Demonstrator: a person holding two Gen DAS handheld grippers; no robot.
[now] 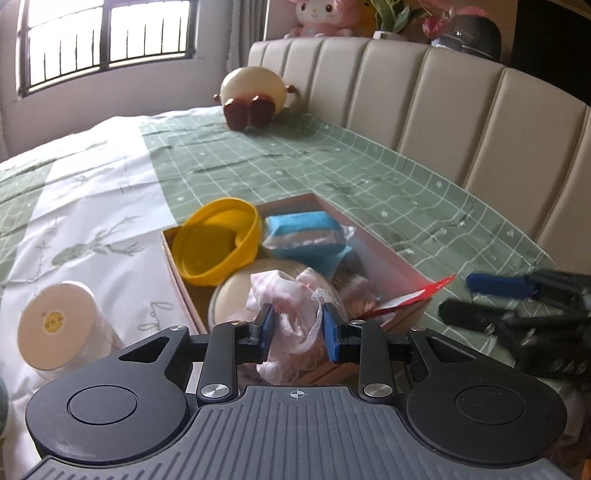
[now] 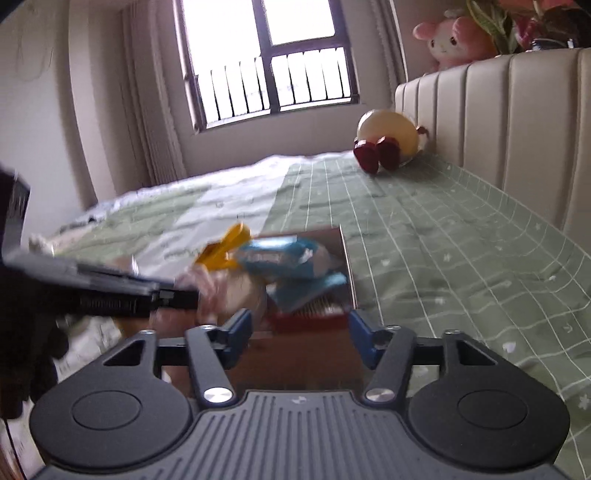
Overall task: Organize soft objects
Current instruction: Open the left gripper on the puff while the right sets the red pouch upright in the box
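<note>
A pink cardboard box (image 1: 388,251) lies on the bed. It holds a yellow bowl (image 1: 218,242), a blue sponge pack (image 1: 304,230) and a cream round lid (image 1: 236,291). My left gripper (image 1: 297,326) is shut on a pink-and-white bagged soft item (image 1: 291,306) just over the box's near end. My right gripper (image 2: 299,338) is open and empty at the box's near wall (image 2: 306,354). It also shows in the left wrist view (image 1: 517,299), to the right of the box. The left gripper shows in the right wrist view (image 2: 110,291) at the left.
A white roll (image 1: 59,325) stands on the bed left of the box. A cream plush with brown feet (image 1: 255,96) sits by the padded headboard (image 1: 443,96). A pink plush (image 1: 321,16) sits on top of the headboard. The green checked bedcover (image 1: 295,166) stretches behind.
</note>
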